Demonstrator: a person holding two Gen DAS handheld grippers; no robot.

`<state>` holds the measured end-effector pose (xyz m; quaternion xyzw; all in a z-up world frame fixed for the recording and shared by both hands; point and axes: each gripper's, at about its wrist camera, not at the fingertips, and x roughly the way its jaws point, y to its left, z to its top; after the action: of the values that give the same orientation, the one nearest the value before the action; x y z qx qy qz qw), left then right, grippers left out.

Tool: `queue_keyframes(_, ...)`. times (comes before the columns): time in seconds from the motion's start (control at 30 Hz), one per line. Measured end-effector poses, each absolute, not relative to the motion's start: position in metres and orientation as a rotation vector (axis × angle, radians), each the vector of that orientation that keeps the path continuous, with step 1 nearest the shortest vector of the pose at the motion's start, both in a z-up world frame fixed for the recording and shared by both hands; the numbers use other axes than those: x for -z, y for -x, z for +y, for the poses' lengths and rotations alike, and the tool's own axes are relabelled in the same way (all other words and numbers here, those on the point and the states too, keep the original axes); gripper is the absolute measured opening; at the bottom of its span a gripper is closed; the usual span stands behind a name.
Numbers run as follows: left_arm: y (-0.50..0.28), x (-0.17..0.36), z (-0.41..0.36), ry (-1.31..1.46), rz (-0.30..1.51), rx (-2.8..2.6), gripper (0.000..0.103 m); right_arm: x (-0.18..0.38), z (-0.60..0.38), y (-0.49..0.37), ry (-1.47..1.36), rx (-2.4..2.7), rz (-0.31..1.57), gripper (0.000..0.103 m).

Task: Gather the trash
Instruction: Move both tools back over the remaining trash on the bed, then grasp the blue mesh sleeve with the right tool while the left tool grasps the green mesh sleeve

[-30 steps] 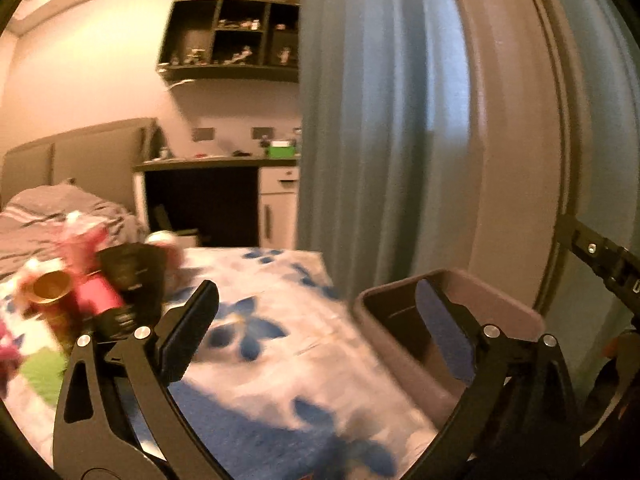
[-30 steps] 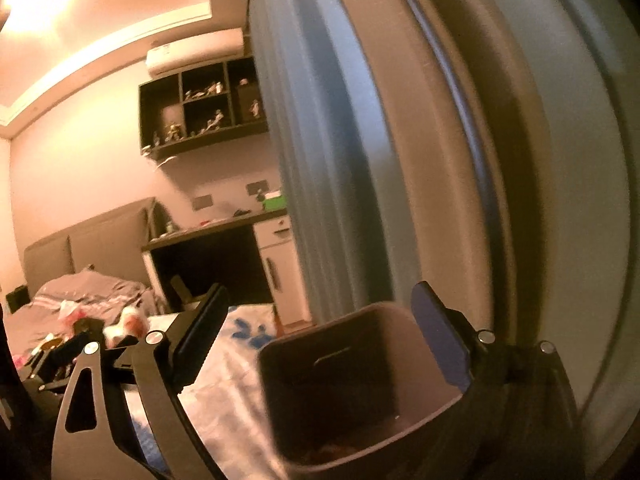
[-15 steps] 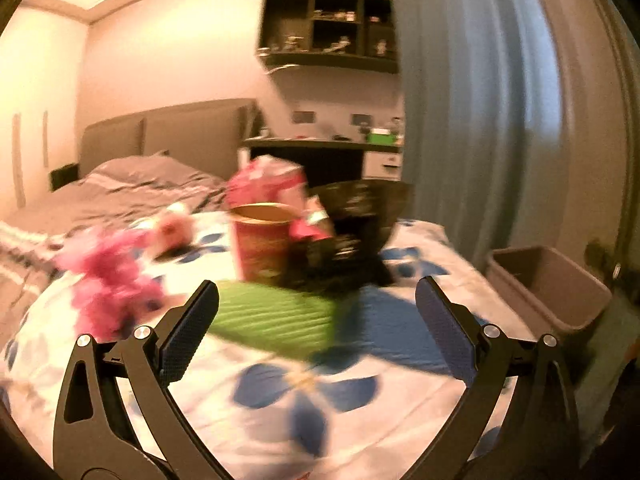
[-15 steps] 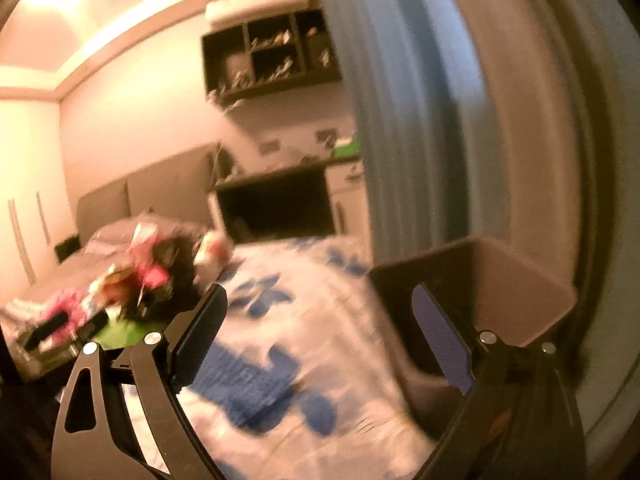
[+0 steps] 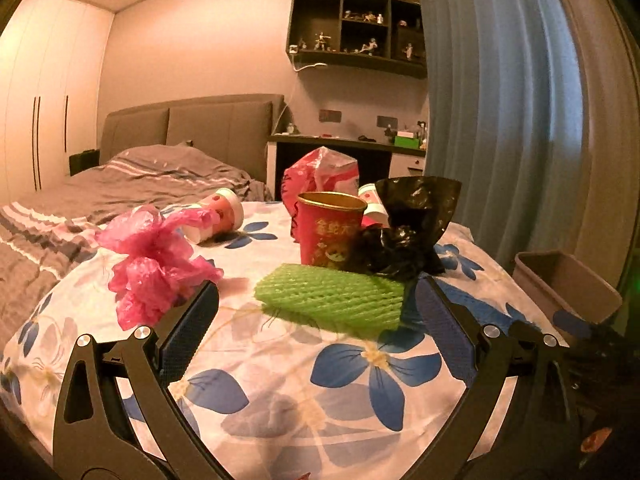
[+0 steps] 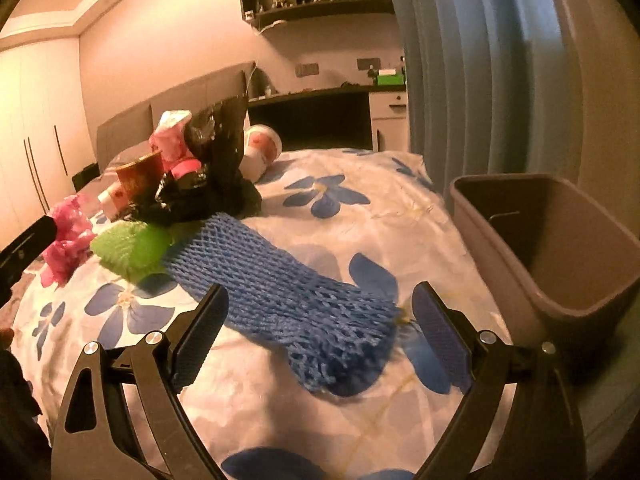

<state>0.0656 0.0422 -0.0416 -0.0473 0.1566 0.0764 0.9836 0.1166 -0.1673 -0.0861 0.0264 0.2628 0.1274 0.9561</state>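
1. Currently the left tongs point(image 5: 316, 322) stand wide apart and empty, low over the bed with the white, blue-flowered cover point(image 5: 280, 384).
2. Just ahead of them lies a flat green foam-net sleeve point(image 5: 332, 296), between the two pads but not touched by either.
3. Behind the sleeve stands an upright red paper cup with a gold rim point(image 5: 330, 230), and a crumpled black plastic bag point(image 5: 404, 236) leans against its right side.
4. A red-and-white plastic bag point(image 5: 320, 174) rises behind the cup; a crumpled pink plastic bag point(image 5: 154, 258) lies to the left, near the left pad.
5. A white paper cup with red spots point(image 5: 218, 216) lies on its side farther back; a second one, possibly the same kind, peeks out behind the black bag.
6. The right tongs point(image 6: 320, 326) are equally wide and hold nothing, with the near end of a long blue foam-net sleeve point(image 6: 280, 284) lying between the pads.
7. That blue sleeve runs back to the green one, which it touches.
8. A grey-brown rectangular plastic bin point(image 6: 560, 240) stands at the right edge of the bed, beside the blue curtain point(image 6: 460, 60); its inside is mostly hidden.
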Motion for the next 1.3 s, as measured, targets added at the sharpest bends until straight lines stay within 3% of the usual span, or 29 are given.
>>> queue_keyframes(0.3, -0.075, 0.052, 0.044, 0.095, 0.346, -0.145, 0.097, 0.099, -0.163, -0.135, -0.061, -0.287, 0.636, 0.075)
queue_keyframes(0.57, -0.095, 0.053, 0.039, 0.102, 0.398, -0.106, 0.097, 0.099, -0.158, -0.128, -0.042, -0.337, 0.638, 0.038)
queue_keyframes(0.63, -0.101, 0.053, 0.037, 0.097, 0.416, -0.094, 0.097, 0.098, -0.158, -0.126, -0.041, -0.344, 0.634, 0.023)
queue_keyframes(0.7, -0.109, 0.055, 0.036, 0.099, 0.443, -0.081, 0.097, 0.097, -0.157, -0.124, -0.041, -0.348, 0.634, 0.017)
queue_keyframes(0.87, -0.129, 0.061, 0.036, 0.105, 0.529, -0.072, 0.095, 0.091, -0.163, -0.119, -0.068, -0.353, 0.632, 0.014)
queue_keyframes(1.27, -0.137, 0.075, 0.043, 0.152, 0.632, -0.017, 0.041, 0.072, -0.177, -0.104, -0.095, -0.361, 0.577, 0.014)
queue_keyframes(1.3, -0.134, 0.076, 0.045, 0.159, 0.630, -0.010, 0.033, 0.070, -0.179, -0.103, -0.096, -0.361, 0.572, 0.014)
